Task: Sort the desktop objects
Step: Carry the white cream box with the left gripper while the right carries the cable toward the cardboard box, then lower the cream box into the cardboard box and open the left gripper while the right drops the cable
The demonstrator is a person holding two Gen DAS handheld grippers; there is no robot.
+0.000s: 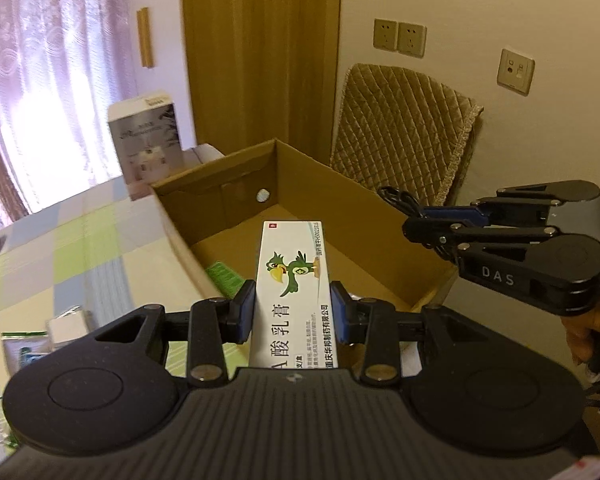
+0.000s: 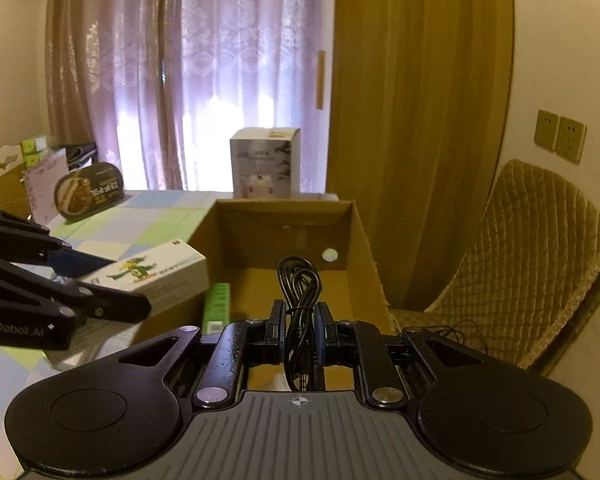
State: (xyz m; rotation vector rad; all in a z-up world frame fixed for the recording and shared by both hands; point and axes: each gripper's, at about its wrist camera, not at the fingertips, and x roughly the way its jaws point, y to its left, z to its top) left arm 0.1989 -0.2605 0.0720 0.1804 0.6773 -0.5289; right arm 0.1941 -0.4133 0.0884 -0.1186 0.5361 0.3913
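**Both loads over the carton**

Left wrist: left gripper point(image 1: 293, 312), jaws clamped on ointment box point(image 1: 290, 292), above cardboard carton point(image 1: 220, 184). Long axis forward, far end over carton floor. Best lowered before letting go.

Right wrist: right gripper point(image 2: 299, 330), jaws narrow around coiled black cable point(image 2: 299, 300), loops upright, over the carton. Same advice: low release, clear of the green pack point(image 2: 217, 306).

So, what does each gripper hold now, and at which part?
The left gripper clamps the white ointment box by its long sides, near the middle. The right gripper pinches the coiled black cable around its bundled middle.
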